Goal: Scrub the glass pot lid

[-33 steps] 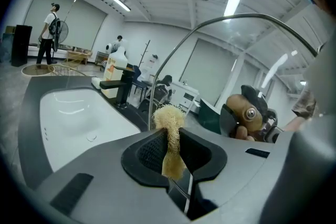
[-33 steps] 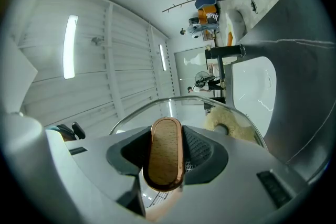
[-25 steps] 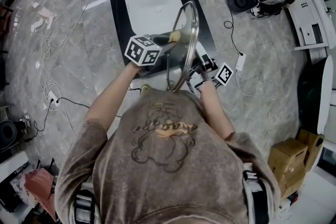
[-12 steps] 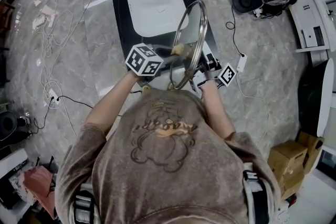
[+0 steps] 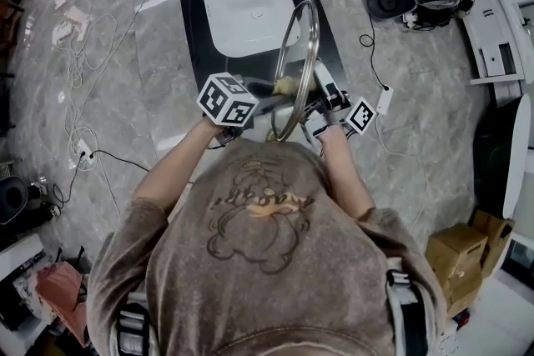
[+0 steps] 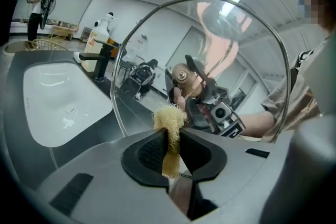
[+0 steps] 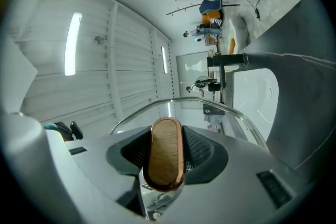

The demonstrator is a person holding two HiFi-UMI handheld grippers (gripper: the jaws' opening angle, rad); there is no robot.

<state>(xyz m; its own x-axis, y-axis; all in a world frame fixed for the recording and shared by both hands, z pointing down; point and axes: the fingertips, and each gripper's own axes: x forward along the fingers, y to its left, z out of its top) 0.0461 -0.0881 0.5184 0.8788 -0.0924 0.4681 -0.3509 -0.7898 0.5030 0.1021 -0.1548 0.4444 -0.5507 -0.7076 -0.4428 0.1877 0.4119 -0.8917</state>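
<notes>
The metal-rimmed glass pot lid [image 5: 298, 62] stands on edge, a straw-coloured fibrous scrubber [image 6: 169, 119] against its face.

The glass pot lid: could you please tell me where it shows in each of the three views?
Head view: the glass pot lid stands on edge at centre, just below the white sink.
Left gripper view: it fills the centre and right, with the sink at left.
Right gripper view: its rim arcs across the lower centre behind its wooden handle; the sink is at right.
Shared landmark: the white sink.
</notes>
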